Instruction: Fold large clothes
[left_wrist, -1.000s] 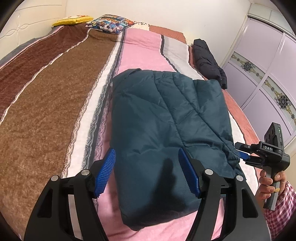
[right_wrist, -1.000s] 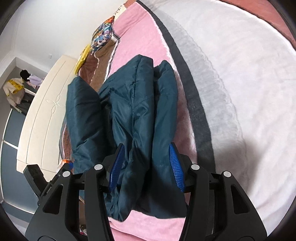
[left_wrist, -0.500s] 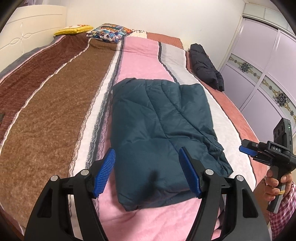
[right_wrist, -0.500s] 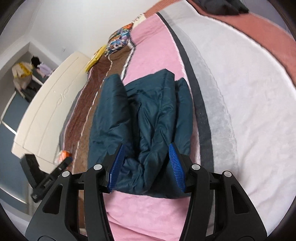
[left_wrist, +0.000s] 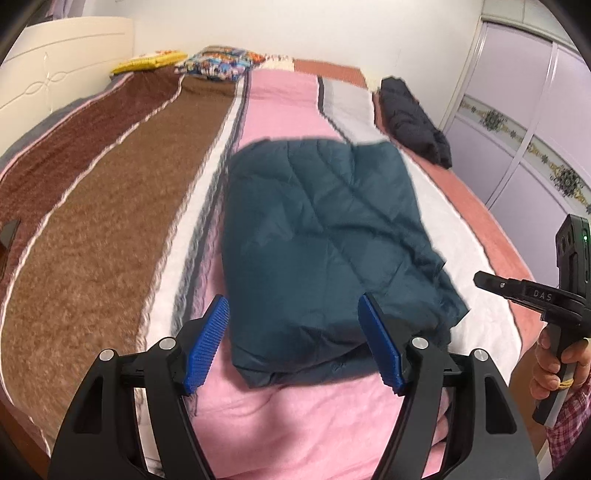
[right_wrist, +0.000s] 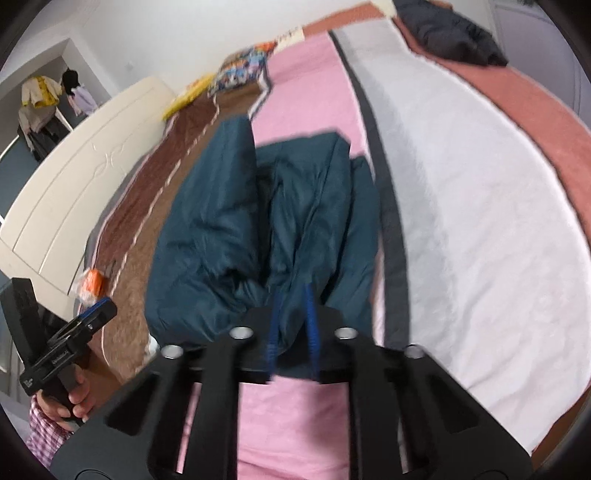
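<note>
A dark teal quilted jacket lies folded into a bundle on the pink stripe of the bed. My left gripper is open and empty, just short of the jacket's near edge. In the right wrist view the jacket shows from its side. My right gripper has its blue pads nearly together in front of the jacket's near edge; the frame is blurred and I cannot tell whether cloth is between them. The right gripper also shows at the right edge of the left wrist view, clear of the jacket.
The bed's striped blanket runs brown, pink, white and salmon. A black garment lies at the far right. Pillows sit at the head. A purple wardrobe stands right; a white headboard stands left.
Both grippers have drawn back toward the foot of the bed. The right gripper's fingers have closed from wide open to nearly together. The left stays open. The jacket lies still.
</note>
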